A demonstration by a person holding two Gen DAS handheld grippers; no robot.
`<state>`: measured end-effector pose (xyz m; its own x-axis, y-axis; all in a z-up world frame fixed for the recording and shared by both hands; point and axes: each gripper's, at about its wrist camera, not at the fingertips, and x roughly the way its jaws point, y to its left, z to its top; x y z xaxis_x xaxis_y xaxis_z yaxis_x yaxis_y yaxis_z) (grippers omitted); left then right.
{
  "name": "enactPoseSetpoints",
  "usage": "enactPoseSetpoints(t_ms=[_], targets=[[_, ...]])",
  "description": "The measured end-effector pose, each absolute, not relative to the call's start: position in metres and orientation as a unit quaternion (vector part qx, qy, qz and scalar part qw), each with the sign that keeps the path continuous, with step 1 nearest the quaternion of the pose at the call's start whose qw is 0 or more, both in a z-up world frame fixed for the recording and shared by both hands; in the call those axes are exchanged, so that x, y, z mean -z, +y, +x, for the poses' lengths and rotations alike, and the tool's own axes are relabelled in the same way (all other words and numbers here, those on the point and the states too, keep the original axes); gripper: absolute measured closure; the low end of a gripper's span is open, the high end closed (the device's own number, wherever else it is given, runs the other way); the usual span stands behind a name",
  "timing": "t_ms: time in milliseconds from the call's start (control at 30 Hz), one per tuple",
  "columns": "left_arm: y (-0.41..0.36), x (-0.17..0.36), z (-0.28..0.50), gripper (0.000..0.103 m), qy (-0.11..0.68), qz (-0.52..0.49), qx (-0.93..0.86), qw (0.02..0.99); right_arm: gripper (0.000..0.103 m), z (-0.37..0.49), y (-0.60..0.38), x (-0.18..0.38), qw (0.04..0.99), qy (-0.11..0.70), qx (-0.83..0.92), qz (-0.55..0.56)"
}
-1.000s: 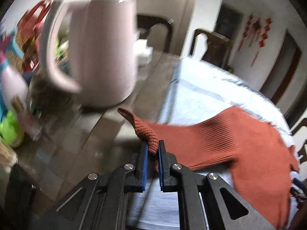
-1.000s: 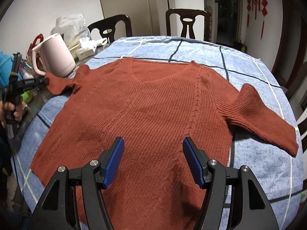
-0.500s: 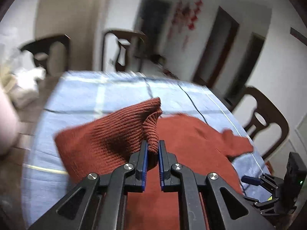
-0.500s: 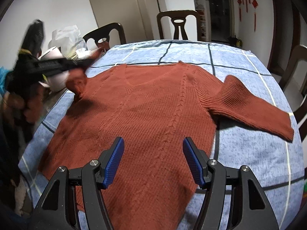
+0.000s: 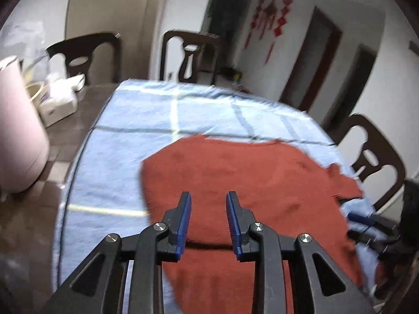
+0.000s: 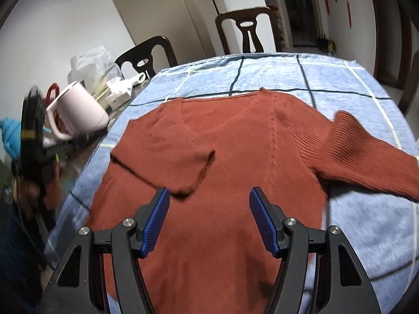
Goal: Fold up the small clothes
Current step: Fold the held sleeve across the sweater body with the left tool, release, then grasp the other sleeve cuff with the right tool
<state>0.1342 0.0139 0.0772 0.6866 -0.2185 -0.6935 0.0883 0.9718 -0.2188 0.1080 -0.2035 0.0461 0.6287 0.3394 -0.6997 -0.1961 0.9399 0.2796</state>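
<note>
Lying flat on the blue checked cloth [image 6: 327, 78] over the counter, the rust-red sweater [image 6: 235, 157] points its V-neck toward 12 o'clock, hem toward 6; one sleeve is folded across the chest, the other stretches toward 3. Left tongs [image 5: 208, 219] are opening, nothing between them; right tongs [image 6: 209, 219] gape wide, released.

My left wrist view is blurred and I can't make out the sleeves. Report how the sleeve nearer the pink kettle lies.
Observer: That sleeve is folded in across the chest of the sweater, cuff toward the middle.
Operator: Now the other one.
Observer: The other sleeve lies spread out sideways on the blue blanket, not yet folded.
Operator: Give me the right gripper.
Observer: The right gripper is open above the sweater's lower half, nothing between its pads.
</note>
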Motion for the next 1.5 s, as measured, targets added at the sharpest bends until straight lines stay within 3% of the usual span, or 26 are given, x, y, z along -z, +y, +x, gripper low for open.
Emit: enactPoseSetpoints(t_ms=[200,400,667,800,933,1167,1267,1433,1467,1500], targets=[[0.022,-0.048,0.144,0.073,0.412,-0.071,0.065,0.906,0.048,0.167,-0.174,-0.026,0.879,0.444,-0.156,0.082],[0.025,-0.046,0.153,0.073,0.408,-0.068,0.06,0.908,0.097,0.19,-0.155,-0.014,0.868,0.469,-0.155,0.044],[0.026,-0.042,0.163,0.073,0.403,-0.063,0.06,0.911,0.098,0.219,-0.17,-0.046,0.893,0.421,-0.151,0.053],[0.028,-0.026,0.17,0.073,0.425,-0.067,0.053,0.901,0.091,0.235,-0.181,-0.033,0.887,0.442,-0.12,0.054],[0.031,-0.029,0.16,0.073,0.42,-0.071,0.055,0.903,0.085,0.21,-0.183,-0.041,0.893,0.423,-0.139,0.058],[0.017,-0.036,0.16,0.073,0.404,-0.061,0.07,0.91,0.086,0.201,-0.169,-0.009,0.877,0.456,-0.151,0.027],[0.012,-0.015,0.164,0.072,0.435,-0.04,0.058,0.898,0.086,0.189,-0.178,-0.017,0.882,0.449,-0.14,0.028],[0.016,-0.028,0.148,0.072,0.424,-0.042,0.048,0.903,0.085,0.152,-0.21,-0.032,0.894,0.428,-0.129,0.035],[0.015,-0.033,0.14,0.072,0.419,-0.038,0.046,0.906,0.084,0.145,-0.217,-0.034,0.896,0.424,-0.125,0.039],[0.013,-0.036,0.133,0.072,0.416,-0.036,0.047,0.908,0.074,0.136,-0.229,-0.035,0.899,0.42,-0.118,0.048]])
